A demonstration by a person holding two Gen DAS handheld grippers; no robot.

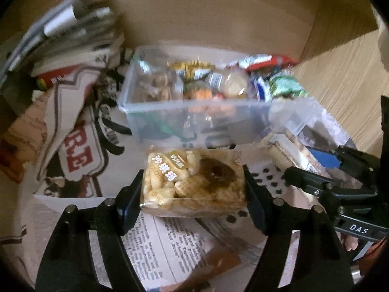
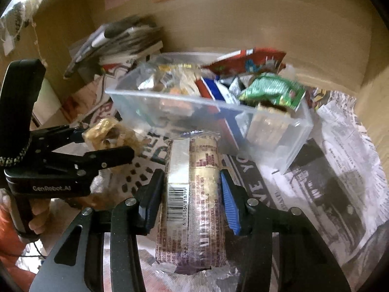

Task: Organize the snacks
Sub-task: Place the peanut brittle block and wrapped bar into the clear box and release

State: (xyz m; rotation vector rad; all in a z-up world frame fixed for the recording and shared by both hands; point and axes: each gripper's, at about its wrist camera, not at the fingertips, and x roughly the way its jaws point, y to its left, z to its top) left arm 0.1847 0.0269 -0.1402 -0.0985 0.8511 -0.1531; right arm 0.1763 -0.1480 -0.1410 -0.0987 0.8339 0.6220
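- Your left gripper (image 1: 194, 185) has its fingers closed on the sides of a clear-wrapped puffed-rice snack (image 1: 192, 180), carried level so it can go straight forward.
- Your right gripper (image 2: 190, 194) pinches a long foil-wrapped biscuit pack (image 2: 192, 194) across its narrow width, barcode up; most of its length hangs back toward you, so it may droop.
- Both snacks sit just short of the clear plastic bin (image 1: 201, 119), which stands on the newspaper-covered surface (image 2: 328, 170) and looks like the place they are meant for.
- The bin is already heaped: a green packet (image 2: 274, 90) and a red bag (image 2: 245, 60) ride above its rim, leaving the left end freer.
- A stack of papers (image 1: 68, 31) lies beyond, to the left of the bin.
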